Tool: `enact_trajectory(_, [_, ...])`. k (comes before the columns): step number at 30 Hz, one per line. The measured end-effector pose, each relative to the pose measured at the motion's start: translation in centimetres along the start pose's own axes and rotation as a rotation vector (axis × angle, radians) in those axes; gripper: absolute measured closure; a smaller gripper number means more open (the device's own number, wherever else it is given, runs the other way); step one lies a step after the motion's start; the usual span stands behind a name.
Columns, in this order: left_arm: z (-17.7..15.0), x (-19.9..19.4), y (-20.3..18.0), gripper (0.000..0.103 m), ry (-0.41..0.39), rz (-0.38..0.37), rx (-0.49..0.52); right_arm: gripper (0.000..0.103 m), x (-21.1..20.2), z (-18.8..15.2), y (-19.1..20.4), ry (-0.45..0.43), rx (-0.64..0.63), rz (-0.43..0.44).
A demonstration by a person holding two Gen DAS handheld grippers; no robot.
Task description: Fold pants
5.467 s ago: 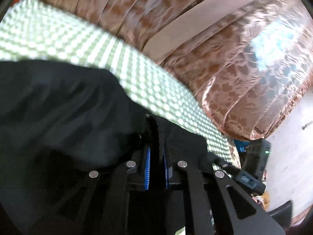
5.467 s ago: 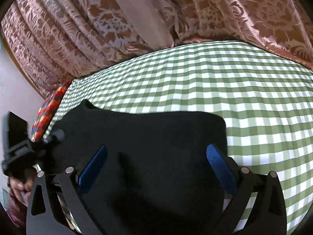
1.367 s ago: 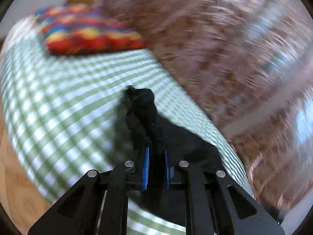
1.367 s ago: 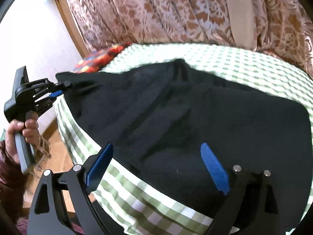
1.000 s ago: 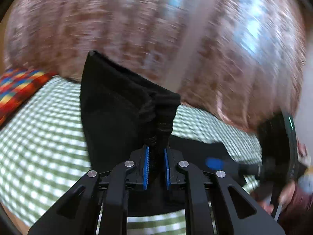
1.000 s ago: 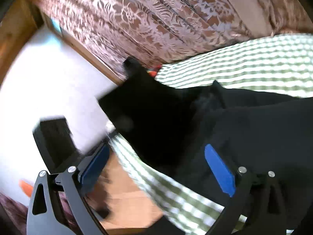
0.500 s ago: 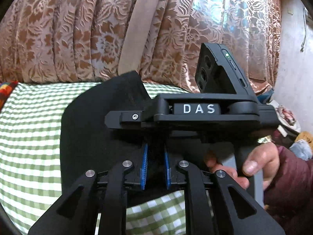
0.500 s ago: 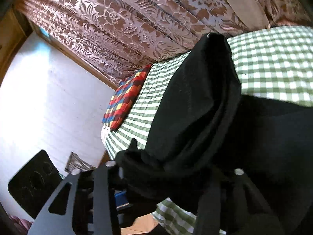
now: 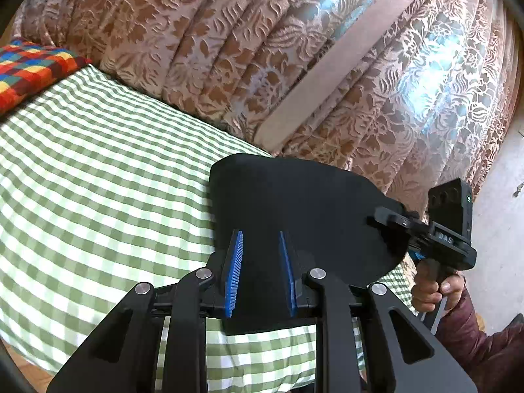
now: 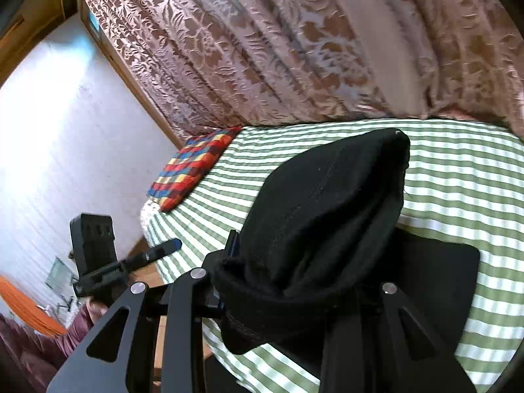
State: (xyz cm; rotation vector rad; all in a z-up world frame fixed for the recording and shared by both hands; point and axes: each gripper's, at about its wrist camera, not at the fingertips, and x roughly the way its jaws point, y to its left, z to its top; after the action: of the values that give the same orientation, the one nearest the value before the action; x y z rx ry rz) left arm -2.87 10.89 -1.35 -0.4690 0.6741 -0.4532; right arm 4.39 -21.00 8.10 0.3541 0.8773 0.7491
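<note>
- The left gripper [image 9: 258,268] is nearest, its blue pads parted with nothing between them, hovering over the near edge of the black pants [image 9: 294,209].
- The pants lie partly folded on a bed with a green checked sheet [image 9: 98,196], near its front right corner.
- The right gripper [image 10: 294,281] is draped in a bunched end of the pants; fabric hides its pads, so whether it is clamped cannot be told.
- Risk: if that bunch slips free, it will likely flop crooked and spoil the fold.
- Risk: cloth close to the bed edge may slide to the floor.
- Farther off, a bright patchwork pillow [image 10: 193,170] sits well clear.
- Patterned curtains [image 9: 294,49] hang behind the bed, blocking nothing.
</note>
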Motion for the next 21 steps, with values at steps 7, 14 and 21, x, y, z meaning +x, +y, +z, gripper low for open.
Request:
enact_trajectory(7, [-1.9,6.3,-3.3,0.082,0.168,-0.059,0.082,0.073,-0.5,-5.0,-6.6,0.073,0.152,-0.115])
enact_trajectory(14, [-3.7,8.9,-4.9,0.082,0.258,-0.045,0.157,0.065,-1.3,-7.9,-10.3,0.039,0.295,-0.083])
enact_trajectory(21, [-3.7,8.8,-5.1,0.082,0.264,-0.023,0.169,0.039,-1.9,-7.1,-11.2,-0.017,0.394,-0.004])
